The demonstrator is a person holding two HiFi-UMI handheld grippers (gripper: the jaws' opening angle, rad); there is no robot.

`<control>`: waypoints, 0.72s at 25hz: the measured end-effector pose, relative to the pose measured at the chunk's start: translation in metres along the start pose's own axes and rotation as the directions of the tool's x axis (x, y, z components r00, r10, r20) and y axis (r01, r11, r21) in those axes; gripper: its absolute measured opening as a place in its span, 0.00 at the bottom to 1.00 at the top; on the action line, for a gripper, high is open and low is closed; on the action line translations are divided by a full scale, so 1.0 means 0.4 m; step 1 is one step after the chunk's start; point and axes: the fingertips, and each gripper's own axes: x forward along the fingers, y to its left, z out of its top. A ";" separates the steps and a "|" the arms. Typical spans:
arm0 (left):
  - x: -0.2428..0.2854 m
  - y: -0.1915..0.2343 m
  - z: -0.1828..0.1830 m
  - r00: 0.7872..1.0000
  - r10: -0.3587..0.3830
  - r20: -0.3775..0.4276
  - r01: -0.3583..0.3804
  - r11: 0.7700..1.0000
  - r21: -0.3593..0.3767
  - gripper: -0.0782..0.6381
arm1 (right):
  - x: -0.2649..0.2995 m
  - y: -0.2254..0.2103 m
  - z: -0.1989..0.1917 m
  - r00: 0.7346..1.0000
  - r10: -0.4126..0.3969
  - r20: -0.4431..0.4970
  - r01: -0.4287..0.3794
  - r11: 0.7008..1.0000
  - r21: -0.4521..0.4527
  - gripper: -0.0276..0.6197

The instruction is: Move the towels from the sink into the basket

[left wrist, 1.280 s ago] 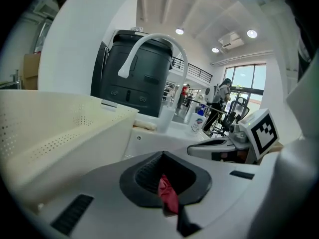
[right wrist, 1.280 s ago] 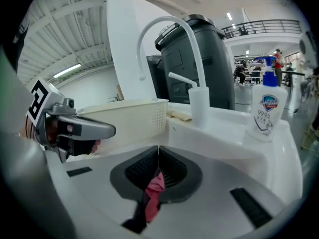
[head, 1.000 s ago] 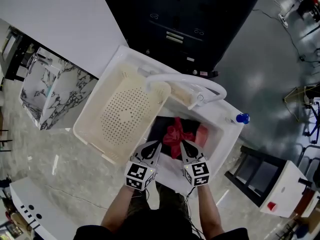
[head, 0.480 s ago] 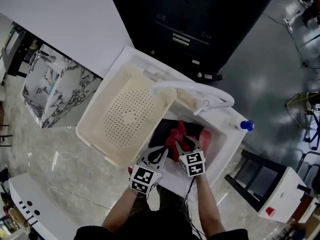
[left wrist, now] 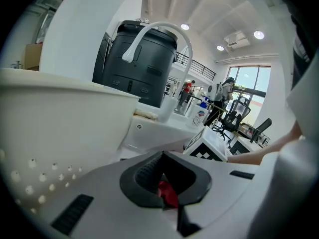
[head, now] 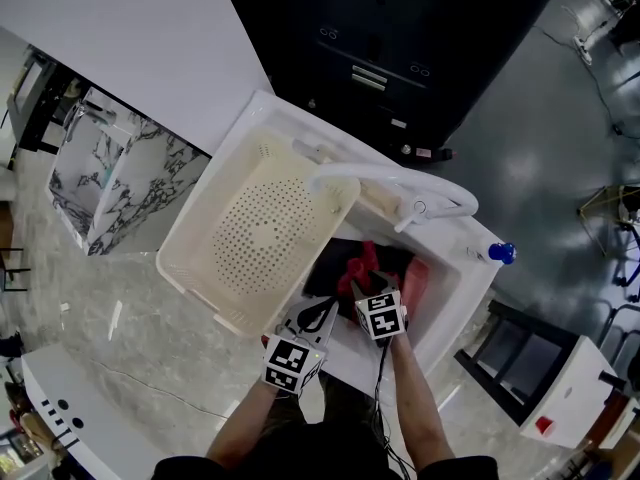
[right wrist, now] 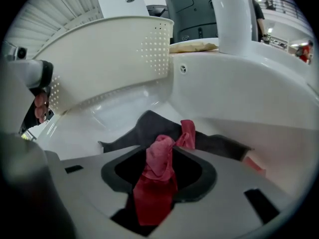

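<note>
Since the earlier frame the right claw [head: 363,288] has gone down into the sink [head: 455,298], and its jaws have just been opening. They now stand apart with the red towel [right wrist: 160,159] rising loose between them, not pressed by the pads. The left claw [head: 325,308] has kept its place at the front rim of the sink. Its jaws are nearly together, and a small red scrap shows at the slit where they meet; I cannot tell if it is caught there. The only print I can make out is the square black-and-white markers on the cube of each claw. The label of the blue-capped bottle [head: 500,253] at the sink's corner is too small to read. In the sink lie the red towel, a dark towel [head: 330,268] under it and a pink towel [head: 415,280] at the right side. The cream basket [head: 225,268] stands on the white bench just beside the sink, under the faucet [head: 390,178], with its holed bottom bare.
</note>
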 end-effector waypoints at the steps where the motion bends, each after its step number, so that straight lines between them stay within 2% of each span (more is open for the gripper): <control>1: -0.002 0.003 -0.001 1.000 0.003 0.001 -0.003 1.000 -0.003 0.12 | 0.004 0.000 -0.004 1.000 0.001 -0.004 -0.001 1.000 0.002 0.32; 5: -0.006 0.012 0.000 1.000 0.012 0.011 -0.012 1.000 -0.013 0.12 | 0.013 -0.006 -0.016 1.000 -0.011 -0.020 0.011 1.000 -0.007 0.31; 7: -0.009 0.015 -0.003 1.000 0.016 0.010 -0.016 1.000 -0.014 0.12 | 0.007 -0.010 -0.012 1.000 -0.025 -0.006 0.024 1.000 -0.010 0.15; 12: -0.018 0.007 -0.007 1.000 0.017 0.006 -0.017 1.000 -0.007 0.12 | -0.022 -0.014 -0.002 0.999 -0.016 0.041 0.015 0.999 0.028 0.13; 18: -0.038 -0.009 0.024 0.999 0.017 0.030 -0.017 1.000 0.018 0.12 | -0.107 -0.033 0.038 0.990 -0.054 0.130 0.049 0.998 0.043 0.13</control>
